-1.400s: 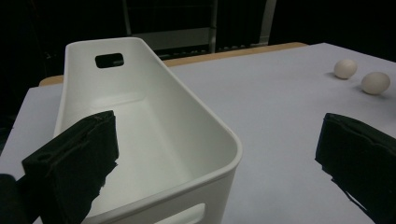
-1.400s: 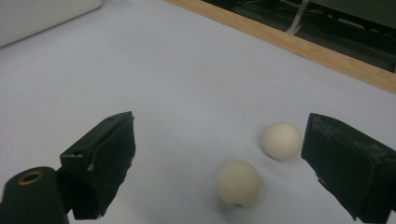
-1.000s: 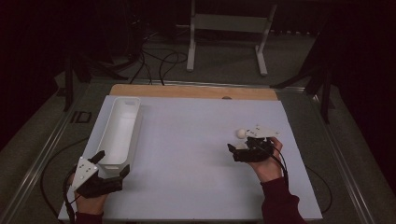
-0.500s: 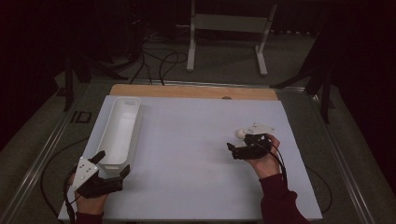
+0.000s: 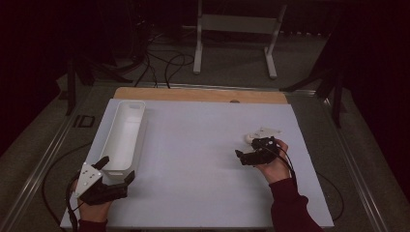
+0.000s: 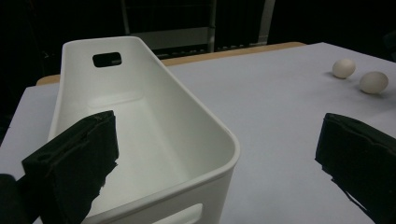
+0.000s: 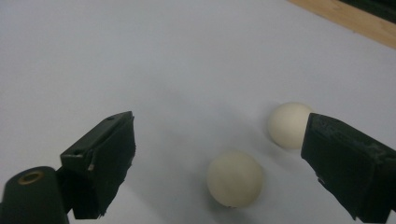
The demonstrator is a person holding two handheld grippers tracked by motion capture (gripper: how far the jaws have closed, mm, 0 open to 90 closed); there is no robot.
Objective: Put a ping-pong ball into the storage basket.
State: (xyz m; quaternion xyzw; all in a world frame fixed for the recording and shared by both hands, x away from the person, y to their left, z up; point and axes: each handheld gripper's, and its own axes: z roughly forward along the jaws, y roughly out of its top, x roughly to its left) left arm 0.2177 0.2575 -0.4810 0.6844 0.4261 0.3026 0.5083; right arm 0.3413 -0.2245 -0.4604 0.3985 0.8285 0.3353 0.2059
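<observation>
Two pale eggs [image 7: 235, 178] [image 7: 289, 125] lie side by side on the white tabletop. My right gripper [image 7: 218, 135] hovers over them, open, the nearer egg between its jaws and the farther egg beside the right jaw. From above, the right gripper [image 5: 249, 154] is at the table's right with one egg [image 5: 248, 138] just beyond it. A long white bin [image 6: 140, 116] stands empty at the left. My left gripper [image 6: 218, 126] is open at the bin's near end, one jaw over the bin's inside. In the high view the left gripper [image 5: 117, 168] is at the front left corner.
A white mat [image 5: 193, 159] covers the table, with a wooden strip [image 5: 198, 94] along the far edge. Cables trail from both grippers. A metal stand [image 5: 232, 29] and floor cables lie beyond the table. From the left gripper view the two eggs [image 6: 343, 68] [image 6: 373, 82] are far across the mat.
The right hand has shifted slightly and tipped its gripper down over the eggs. The left gripper has barely moved.
</observation>
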